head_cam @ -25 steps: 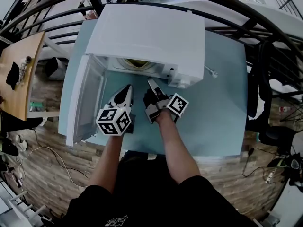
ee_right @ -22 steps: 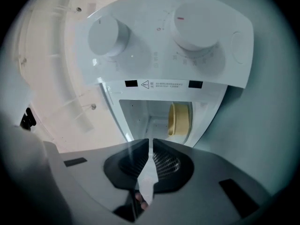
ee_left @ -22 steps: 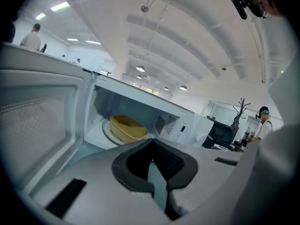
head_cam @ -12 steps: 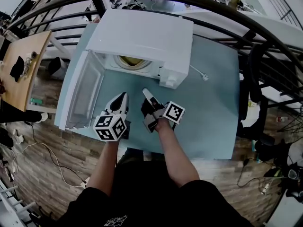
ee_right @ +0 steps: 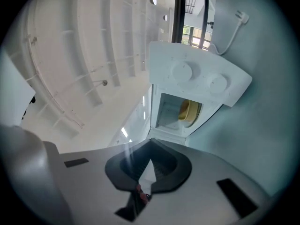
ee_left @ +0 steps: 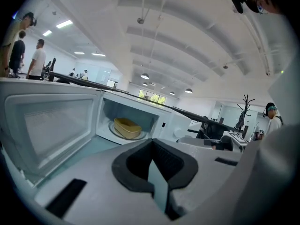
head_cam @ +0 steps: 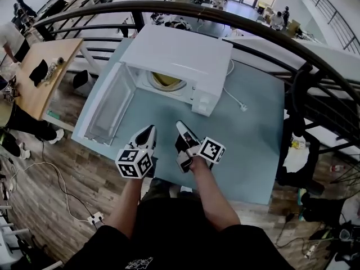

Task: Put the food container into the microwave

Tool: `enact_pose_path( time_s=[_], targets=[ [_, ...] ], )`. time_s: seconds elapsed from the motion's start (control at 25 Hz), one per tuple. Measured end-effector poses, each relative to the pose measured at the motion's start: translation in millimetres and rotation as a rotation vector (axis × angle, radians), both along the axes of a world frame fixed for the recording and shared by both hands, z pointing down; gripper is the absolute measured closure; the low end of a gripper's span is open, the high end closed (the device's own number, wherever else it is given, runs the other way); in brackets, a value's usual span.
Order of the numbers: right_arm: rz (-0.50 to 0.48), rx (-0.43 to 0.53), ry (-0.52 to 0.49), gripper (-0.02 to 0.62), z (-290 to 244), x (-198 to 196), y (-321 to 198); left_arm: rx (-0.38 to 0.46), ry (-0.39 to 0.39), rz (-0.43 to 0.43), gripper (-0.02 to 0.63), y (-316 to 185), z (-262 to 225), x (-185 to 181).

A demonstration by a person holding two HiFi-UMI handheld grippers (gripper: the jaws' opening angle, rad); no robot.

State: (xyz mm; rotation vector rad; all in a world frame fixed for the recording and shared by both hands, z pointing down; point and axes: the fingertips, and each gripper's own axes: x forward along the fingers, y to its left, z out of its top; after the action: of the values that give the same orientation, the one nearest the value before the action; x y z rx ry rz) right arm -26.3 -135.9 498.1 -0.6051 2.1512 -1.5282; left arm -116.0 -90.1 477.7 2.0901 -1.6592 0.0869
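Observation:
The yellow food container (head_cam: 166,81) sits on the turntable inside the white microwave (head_cam: 180,55), whose door (head_cam: 107,108) hangs open to the left. The left gripper view shows the container (ee_left: 126,128) deep in the cavity, and the right gripper view catches it (ee_right: 189,110) side-on. Both grippers hover over the teal table (head_cam: 247,145) well short of the microwave. My left gripper (head_cam: 147,133) (ee_left: 152,161) is shut and empty. My right gripper (head_cam: 181,126) (ee_right: 149,165) has just been closing and is shut with nothing between its jaws.
The microwave's power cord and plug (head_cam: 233,97) lie on the table to its right. A black curved railing (head_cam: 270,32) runs behind and around the table. A wooden table (head_cam: 39,77) stands far left. People stand in the background.
Both grippers have pulled back from the microwave toward the table's near edge. The container stays inside and the door stays open.

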Motion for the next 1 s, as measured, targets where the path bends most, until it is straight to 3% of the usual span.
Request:
enact_pose_path(
  time_s=[0.44, 0.72, 1.0],
  targets=[
    [-0.073, 0.186, 0.214, 0.589, -38, 39, 38, 0.068, -0.033, -0.073, 0.598, 45, -32, 18],
    [-0.046, 0.330, 0.329, 0.589, -68, 52, 55, 0.130, -0.072, -0.040, 0.598, 67, -56, 22],
    [-0.011, 0.474, 0.465, 0.588, -99, 50, 70, 0.140, -0.073, -0.026, 0.598, 80, -65, 8]
  ],
)
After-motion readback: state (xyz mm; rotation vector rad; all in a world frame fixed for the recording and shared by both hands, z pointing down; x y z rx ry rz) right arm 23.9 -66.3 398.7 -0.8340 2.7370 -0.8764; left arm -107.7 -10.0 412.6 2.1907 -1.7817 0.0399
